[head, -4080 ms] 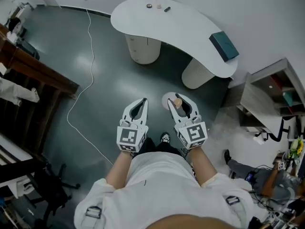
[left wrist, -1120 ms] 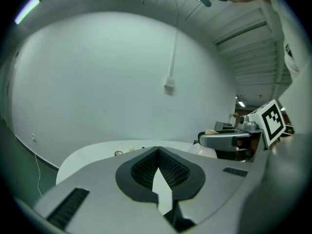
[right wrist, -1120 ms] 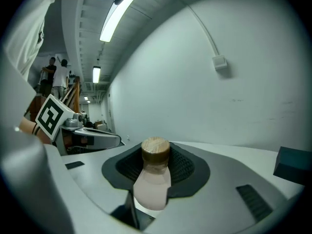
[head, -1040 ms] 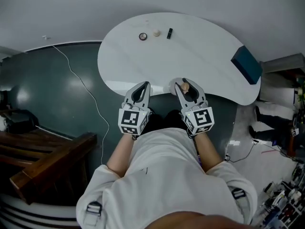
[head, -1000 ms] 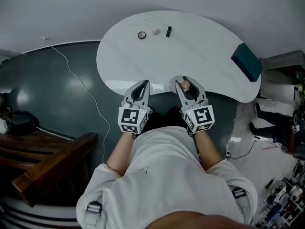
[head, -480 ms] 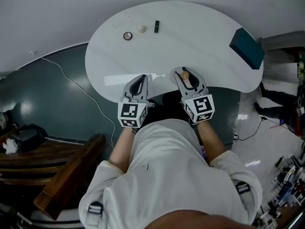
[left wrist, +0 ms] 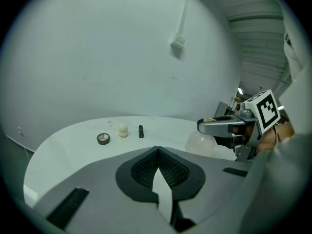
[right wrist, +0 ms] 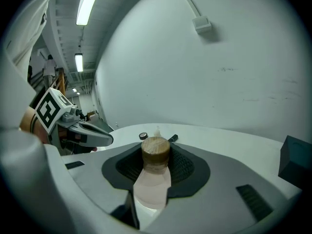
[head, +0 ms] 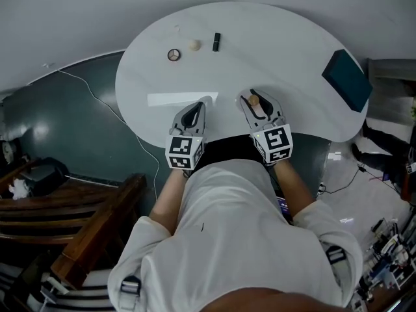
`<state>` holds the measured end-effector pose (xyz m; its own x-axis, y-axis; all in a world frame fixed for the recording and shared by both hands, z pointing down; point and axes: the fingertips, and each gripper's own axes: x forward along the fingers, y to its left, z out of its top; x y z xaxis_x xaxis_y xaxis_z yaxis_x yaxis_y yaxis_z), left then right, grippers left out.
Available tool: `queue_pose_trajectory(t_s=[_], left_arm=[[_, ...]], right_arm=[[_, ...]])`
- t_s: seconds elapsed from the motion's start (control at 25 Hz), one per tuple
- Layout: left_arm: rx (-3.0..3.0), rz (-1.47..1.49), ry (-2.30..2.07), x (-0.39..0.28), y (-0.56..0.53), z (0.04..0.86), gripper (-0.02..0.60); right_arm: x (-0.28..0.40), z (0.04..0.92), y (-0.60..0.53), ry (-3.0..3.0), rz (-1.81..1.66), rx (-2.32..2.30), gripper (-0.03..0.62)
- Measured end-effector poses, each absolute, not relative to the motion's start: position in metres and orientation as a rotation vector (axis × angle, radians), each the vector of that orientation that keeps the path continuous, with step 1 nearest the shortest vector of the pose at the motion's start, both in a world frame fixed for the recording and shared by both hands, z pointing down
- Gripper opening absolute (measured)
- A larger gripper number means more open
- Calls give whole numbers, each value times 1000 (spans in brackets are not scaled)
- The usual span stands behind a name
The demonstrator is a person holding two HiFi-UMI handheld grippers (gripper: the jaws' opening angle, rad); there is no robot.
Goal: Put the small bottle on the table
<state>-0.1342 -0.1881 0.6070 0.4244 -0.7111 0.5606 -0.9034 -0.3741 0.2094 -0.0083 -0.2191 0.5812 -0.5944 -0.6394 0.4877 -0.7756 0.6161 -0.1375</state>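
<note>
The small bottle (head: 255,101) is clear, with a pale body and a round wooden cap. My right gripper (head: 252,96) is shut on it. In the right gripper view the bottle (right wrist: 152,179) stands upright between the dark pads, cap up. It hangs just above the near part of the white curved table (head: 279,38). My left gripper (head: 203,103) hovers beside it to the left, over the table's near edge. Its jaws are shut and empty, tips together (left wrist: 157,149). The left gripper view shows the bottle's bulb (left wrist: 199,143) under the right gripper's jaws.
Far across the table lie a round compact (head: 173,54), a small white knob-shaped thing (head: 194,45) and a short black stick (head: 216,41). A teal box (head: 348,72) sits at the table's right end. A white wall rises behind. Dark floor with a cable (head: 91,86) lies left.
The person has walked up to the table. Both grippers, earlier over the floor short of its edge, now reach over the tabletop. The bottle stays in the right gripper.
</note>
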Motion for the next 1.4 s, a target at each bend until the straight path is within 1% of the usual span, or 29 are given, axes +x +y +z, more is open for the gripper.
queue_pose_trajectory(t_s=[0.72,1.4], left_arm=[[2078,568,-1376,-121,-228,651,12],[2009,549,-1451,-125,-234,656,12]], right_arm=[[1,636,-286,-2389,530,1006,126],[-8,659,-307,-2359,514,908,127]])
